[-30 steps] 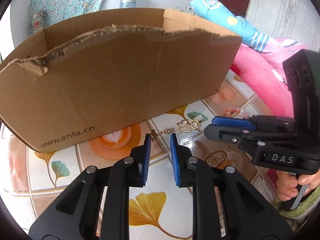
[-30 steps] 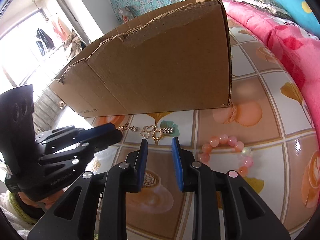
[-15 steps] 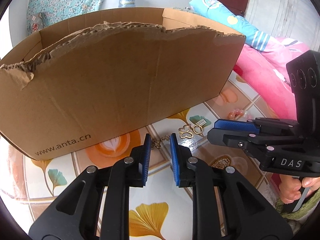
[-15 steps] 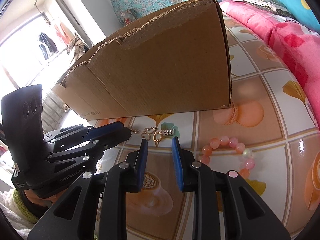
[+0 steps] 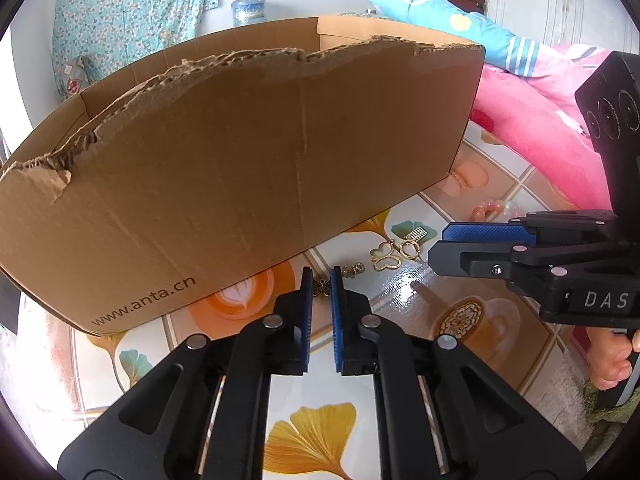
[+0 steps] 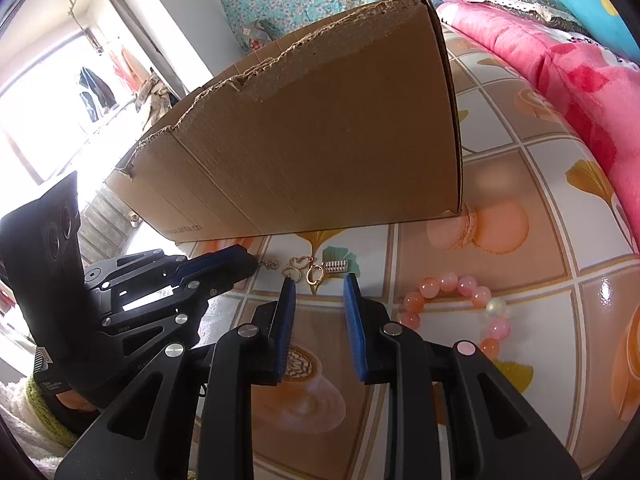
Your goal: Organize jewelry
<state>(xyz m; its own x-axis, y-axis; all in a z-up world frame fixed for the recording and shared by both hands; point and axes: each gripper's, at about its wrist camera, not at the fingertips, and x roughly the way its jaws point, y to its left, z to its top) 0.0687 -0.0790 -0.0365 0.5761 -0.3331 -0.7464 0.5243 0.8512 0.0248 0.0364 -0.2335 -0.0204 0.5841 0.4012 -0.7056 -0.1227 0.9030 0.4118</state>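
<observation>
Two hand-held grippers worked over a counter [image 5: 400, 360] covered with a glossy cloth printed with coffee cups and ginkgo leaves, in front of a torn cardboard box [image 5: 240, 160]. The left hand-held gripper [image 5: 321, 280] had its blue pads drawn nearly together, with a small bronze butterfly charm [image 5: 321, 288] seen in the narrow gap at their tips; whether the pads pressed on the charm could not be told from that view. From the charm a thin gold chain [image 5: 354, 270] ran up and to the right in the left wrist view, its long axis lying roughly along the box's front wall, to a gold butterfly pendant [image 5: 386, 256], a gold ring [image 5: 409, 249] and a small silver ridged bar [image 5: 416, 234] at the far end. In the right wrist view the same string of pieces lay left to right just beyond the right hand-held gripper [image 6: 319, 280], whose pads stood apart with nothing between them and hung just short of the pendant and ring. A bracelet of pink and orange beads [image 6: 452, 284] lay flat on the counter to the right of that gripper, well apart from the chain. A pink quilt [image 6: 560, 60] lay along the counter's right side.
</observation>
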